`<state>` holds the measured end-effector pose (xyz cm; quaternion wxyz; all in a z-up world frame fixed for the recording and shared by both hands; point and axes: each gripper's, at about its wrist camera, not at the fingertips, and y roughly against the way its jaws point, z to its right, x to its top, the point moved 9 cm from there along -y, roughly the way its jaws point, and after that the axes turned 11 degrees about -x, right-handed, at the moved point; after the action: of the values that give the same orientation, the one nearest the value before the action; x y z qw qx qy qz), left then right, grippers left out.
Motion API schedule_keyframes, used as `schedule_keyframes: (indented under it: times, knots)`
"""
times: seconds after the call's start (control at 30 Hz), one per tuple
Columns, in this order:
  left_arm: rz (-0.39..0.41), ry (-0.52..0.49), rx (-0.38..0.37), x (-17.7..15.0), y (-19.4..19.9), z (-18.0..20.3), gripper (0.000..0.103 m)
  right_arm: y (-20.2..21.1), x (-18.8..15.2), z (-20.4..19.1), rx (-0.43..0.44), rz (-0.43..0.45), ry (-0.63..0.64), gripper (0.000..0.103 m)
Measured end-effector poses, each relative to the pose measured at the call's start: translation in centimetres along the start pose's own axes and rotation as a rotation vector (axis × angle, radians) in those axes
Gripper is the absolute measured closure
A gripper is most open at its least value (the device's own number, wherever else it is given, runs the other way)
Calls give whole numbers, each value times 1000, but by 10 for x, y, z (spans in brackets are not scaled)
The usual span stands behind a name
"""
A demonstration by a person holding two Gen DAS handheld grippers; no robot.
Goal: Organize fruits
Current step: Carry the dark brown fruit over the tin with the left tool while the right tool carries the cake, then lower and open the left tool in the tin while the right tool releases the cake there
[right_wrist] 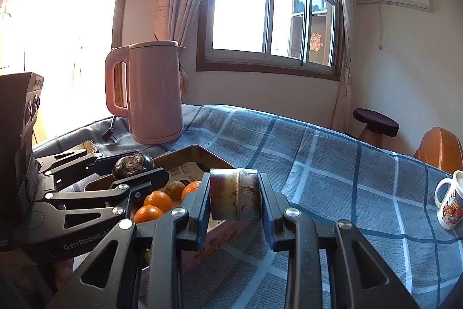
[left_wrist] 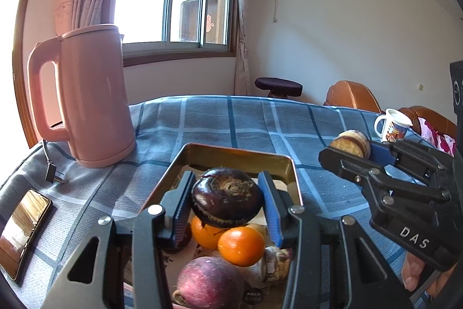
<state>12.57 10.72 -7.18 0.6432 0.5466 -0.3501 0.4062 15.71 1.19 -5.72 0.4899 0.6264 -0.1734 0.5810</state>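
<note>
My left gripper (left_wrist: 227, 200) is shut on a dark purple water chestnut (left_wrist: 227, 199) and holds it above a gold tin tray (left_wrist: 240, 154). The tray holds oranges (left_wrist: 241, 246), a reddish-purple round fruit (left_wrist: 209, 284) and other pieces. My right gripper (right_wrist: 234, 196) is shut on a short cut piece of sugarcane (right_wrist: 234, 194), just right of the tray (right_wrist: 196, 154). The right gripper with its sugarcane piece (left_wrist: 350, 142) shows in the left wrist view. The left gripper with the water chestnut (right_wrist: 133, 164) shows in the right wrist view, over the oranges (right_wrist: 157, 200).
A pink electric kettle (left_wrist: 92, 97) stands at the back left of the blue checked tablecloth (left_wrist: 249, 120), its plug (left_wrist: 53, 173) beside it. A phone (left_wrist: 21, 225) lies at the left. A printed white mug (left_wrist: 392, 125) stands at the right edge. Chairs and a stool (left_wrist: 277, 86) stand behind.
</note>
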Motion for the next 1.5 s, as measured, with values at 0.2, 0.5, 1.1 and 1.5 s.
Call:
schedule_keyframes:
  times: [0.2,0.5,1.1,1.5]
  knots:
    - [-4,4,21,1,2,-12,56,-3,2,-6,16,-6,-2,71]
    - [-21,2,48,1,5,-27,56,-9,4,-20,34,-15,9,71]
    - [-61,-21,78,-1,7,-50,56,-24,5,-46,67,-63,11,71]
    - [-111,-45,83,-6,6,-57,56,-46,-9,-60,88,-176,-10,71]
